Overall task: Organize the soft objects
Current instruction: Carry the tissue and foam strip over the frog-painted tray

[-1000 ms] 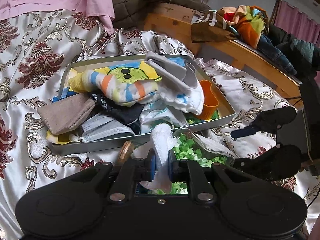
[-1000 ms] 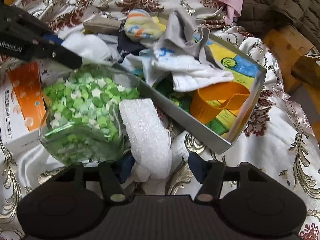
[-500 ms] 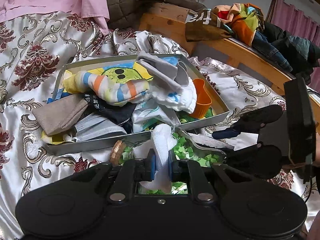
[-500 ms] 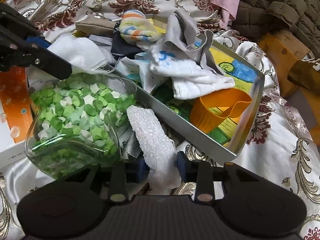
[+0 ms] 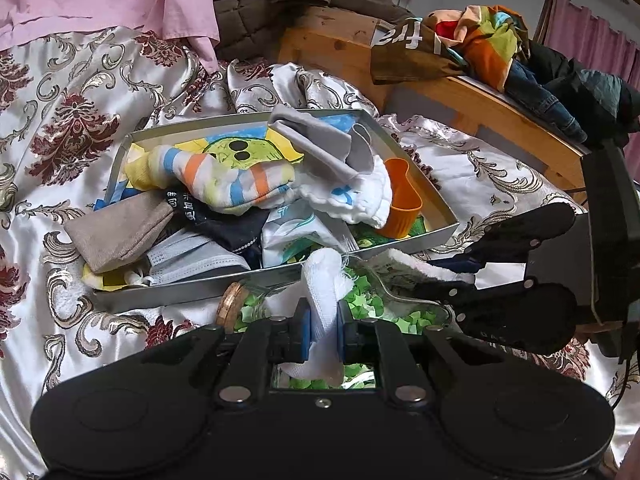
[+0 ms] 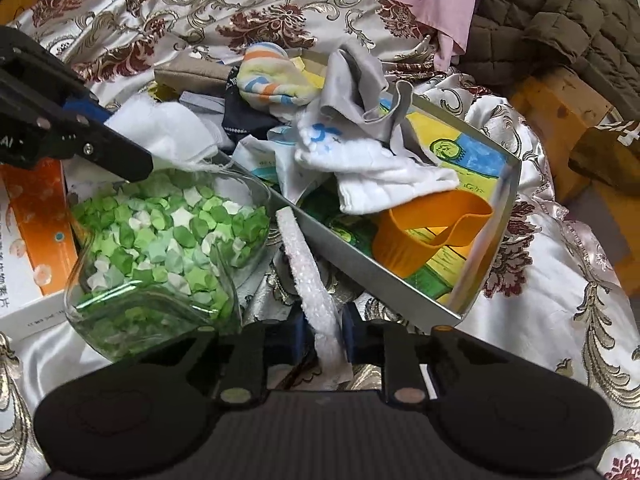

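My left gripper (image 5: 323, 334) is shut on a white gauze cloth (image 5: 325, 280), held just in front of a silver tray (image 5: 200, 286). The tray holds a pile of soft things: a striped sock (image 5: 224, 178), a grey and white sock (image 5: 340, 168), a beige pouch (image 5: 116, 230), a face mask (image 5: 192, 258). My right gripper (image 6: 322, 332) is shut on a white foam pad (image 6: 304, 268), standing on edge beside the tray's near wall (image 6: 360, 276). The right gripper also shows in the left wrist view (image 5: 468, 276) with the pad (image 5: 416, 268).
A glass jar of green paper stars (image 6: 160, 240) with a cork (image 5: 230, 304) lies between the grippers. An orange cup (image 6: 420, 232) sits in the tray. An orange and white box (image 6: 32, 240) is at the left. A wooden bed frame (image 5: 480, 104) with clothes is behind.
My right gripper has closed on the foam pad, turning it on edge. My left gripper with the gauze has drawn back slightly from the tray.
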### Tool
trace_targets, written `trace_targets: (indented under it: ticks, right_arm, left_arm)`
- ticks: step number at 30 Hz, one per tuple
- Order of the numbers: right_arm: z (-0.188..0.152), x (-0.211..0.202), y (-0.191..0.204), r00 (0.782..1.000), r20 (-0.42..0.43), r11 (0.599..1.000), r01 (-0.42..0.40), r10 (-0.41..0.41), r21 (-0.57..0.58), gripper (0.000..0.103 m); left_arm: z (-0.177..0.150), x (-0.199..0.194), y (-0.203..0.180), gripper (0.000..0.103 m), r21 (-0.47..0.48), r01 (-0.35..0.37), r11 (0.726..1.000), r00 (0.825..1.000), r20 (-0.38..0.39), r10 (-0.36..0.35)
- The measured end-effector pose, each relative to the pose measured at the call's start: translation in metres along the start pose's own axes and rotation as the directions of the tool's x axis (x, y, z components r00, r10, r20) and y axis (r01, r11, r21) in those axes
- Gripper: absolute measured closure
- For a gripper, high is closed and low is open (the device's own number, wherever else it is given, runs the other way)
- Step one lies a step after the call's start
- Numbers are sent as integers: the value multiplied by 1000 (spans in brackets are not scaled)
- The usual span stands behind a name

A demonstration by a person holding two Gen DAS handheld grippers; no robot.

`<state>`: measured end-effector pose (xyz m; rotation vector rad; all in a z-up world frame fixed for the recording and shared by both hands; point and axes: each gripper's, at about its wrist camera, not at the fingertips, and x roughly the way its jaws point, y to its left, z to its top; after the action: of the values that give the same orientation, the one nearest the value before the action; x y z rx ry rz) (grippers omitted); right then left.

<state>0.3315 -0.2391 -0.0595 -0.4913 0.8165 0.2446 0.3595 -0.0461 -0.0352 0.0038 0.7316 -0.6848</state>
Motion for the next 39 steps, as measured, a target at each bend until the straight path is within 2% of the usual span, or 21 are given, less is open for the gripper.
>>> trace_targets:
  ticks: [15,16,18,21,28,34,36,39]
  right_arm:
    - [-1,-23,-3,997,73,999,-4,1,46,82]
    - [-1,-26,-3,996,84,999,0,-4,52,87]
    - [0,-33,-5,994,111,997,14,-23,75,88]
    - [1,-42,-14,988,157,991,-12,-9,133,88]
    - [3,-50,-22,976,218,983,-47,7,176,88]
    - [14,-62,-33,946,323,966,-81,-3,247,88]
    - [22,-64,-37,929,370,955,-94,-17,282,88]
    - [39,-58,-49,898,440,929,-138,-29,344,88]
  left_arm:
    - [-6,-9,-14,91,-7,-73,997,997,12,73]
    - [-7,-10,-15,91,-5,-79,997,997,14,79]
    - [-7,-13,-17,91,-6,-86,996,996,22,86]
    - [-6,-16,-20,91,-13,-92,996,995,28,93]
    - [1,-23,-27,91,-22,-121,992,992,46,121]
    - [22,-31,-34,91,-5,-144,990,986,89,144]
    - [34,-34,-35,91,-5,-151,989,982,115,151]
    - [55,-35,-28,91,-55,-138,989,977,157,145]
